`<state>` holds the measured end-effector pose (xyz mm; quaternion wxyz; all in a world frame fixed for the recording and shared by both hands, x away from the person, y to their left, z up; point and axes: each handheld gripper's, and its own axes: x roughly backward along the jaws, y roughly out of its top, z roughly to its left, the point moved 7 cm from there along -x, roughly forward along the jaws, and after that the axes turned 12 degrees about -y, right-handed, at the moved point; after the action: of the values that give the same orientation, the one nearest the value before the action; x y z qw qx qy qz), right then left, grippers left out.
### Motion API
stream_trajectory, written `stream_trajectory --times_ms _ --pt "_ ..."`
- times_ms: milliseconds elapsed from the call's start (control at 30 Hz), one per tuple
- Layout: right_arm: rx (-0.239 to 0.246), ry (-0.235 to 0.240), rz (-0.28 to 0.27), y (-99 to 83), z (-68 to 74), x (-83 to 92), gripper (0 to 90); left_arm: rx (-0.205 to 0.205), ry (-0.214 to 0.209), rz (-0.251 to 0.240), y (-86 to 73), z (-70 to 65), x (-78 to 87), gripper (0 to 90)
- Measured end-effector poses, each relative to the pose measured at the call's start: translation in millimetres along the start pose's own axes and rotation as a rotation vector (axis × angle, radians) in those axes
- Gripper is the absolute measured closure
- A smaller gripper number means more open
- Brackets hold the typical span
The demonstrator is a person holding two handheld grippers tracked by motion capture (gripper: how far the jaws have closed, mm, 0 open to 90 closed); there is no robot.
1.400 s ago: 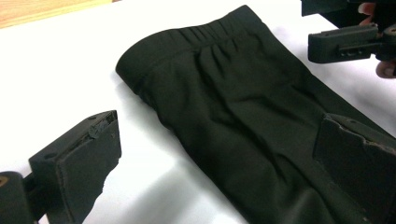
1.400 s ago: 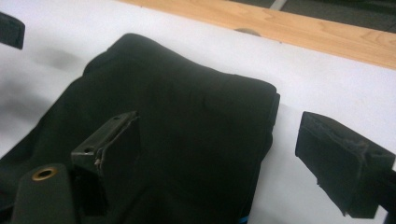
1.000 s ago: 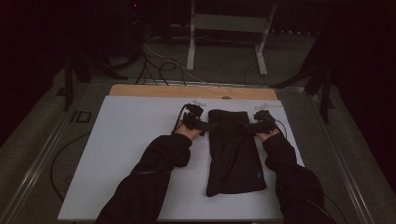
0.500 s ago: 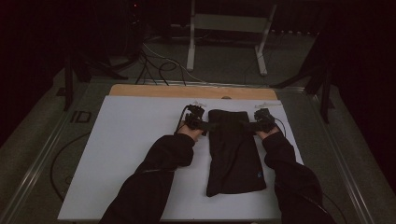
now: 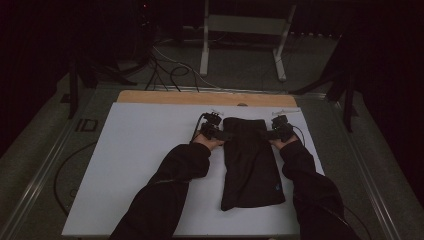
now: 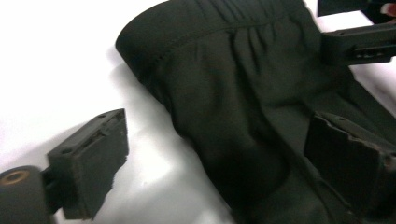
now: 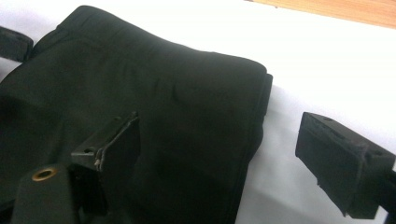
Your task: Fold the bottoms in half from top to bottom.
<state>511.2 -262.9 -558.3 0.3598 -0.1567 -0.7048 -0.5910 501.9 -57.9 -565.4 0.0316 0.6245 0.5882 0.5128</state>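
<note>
Black folded fabric shorts lie centre-right on the white board. Left gripper (its jaws just easing inward) and right gripper both gape across the waistband corners, unpinched. Grasping step; next, both likely need to clamp.

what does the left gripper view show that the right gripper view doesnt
Left gripper view: the gathered waistband of the black garment, with the right gripper's jaw reaching in at the top right.

Right gripper view: the garment's folded edge and the wooden strip beyond the white board.

Both: each view's own gripper, the left gripper and the right gripper, open astride an edge of the garment on the board.
</note>
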Motion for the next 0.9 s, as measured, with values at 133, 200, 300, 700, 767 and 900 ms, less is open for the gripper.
stream_trajectory --times_ms 133,200,300,700,767,900 --pt "-0.008 0.004 0.008 0.8 -0.4 -0.9 20.2 0.009 0.009 -0.002 0.2 2.8 -0.5 14.0" --pt "-0.017 0.007 0.020 1.5 -0.3 -2.3 22.9 0.044 0.000 -0.024 1.2 6.7 -0.2 15.1" --pt "-0.020 0.001 0.036 1.2 -1.5 -5.1 24.0 0.046 -0.003 -0.025 1.1 9.2 0.7 17.5" --pt "-0.029 -0.022 0.081 -3.1 -4.1 -14.0 29.1 0.054 -0.022 -0.038 0.8 10.4 -0.3 41.4" --pt "-0.030 -0.024 0.088 -4.1 -3.2 -15.4 29.6 0.041 -0.027 -0.028 0.1 8.7 -1.7 45.0" --pt "-0.019 -0.038 0.093 -4.4 -2.9 -15.2 32.6 0.041 -0.028 -0.022 -0.2 7.3 -3.1 51.5"
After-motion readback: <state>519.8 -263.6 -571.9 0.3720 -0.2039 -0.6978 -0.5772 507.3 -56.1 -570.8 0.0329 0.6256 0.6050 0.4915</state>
